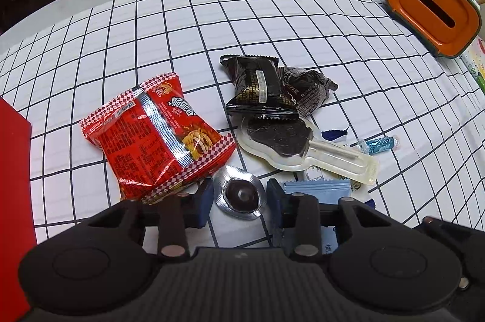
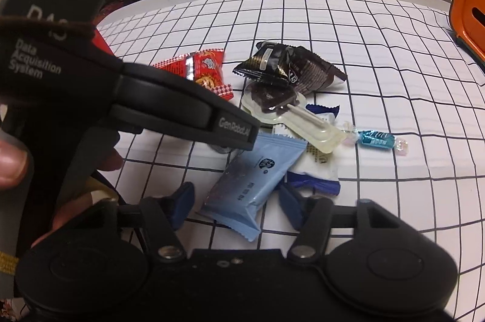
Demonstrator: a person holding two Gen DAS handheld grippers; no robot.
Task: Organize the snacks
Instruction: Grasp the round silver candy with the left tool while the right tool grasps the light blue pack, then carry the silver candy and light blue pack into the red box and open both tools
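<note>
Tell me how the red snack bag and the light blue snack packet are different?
The red snack bag is bigger and crinkly, with noodle pictures; the light blue snack packet is smaller and plain. The red bag lies beside the left gripper; the blue packet sits between the right gripper's fingers. Both lie sealed on the checked cloth.

Overhead light was even, shadows soft. Glare marked the red packet (image 1: 157, 137) beyond the claw. Fisheye distortion bent edges; the background stayed dim.
</note>
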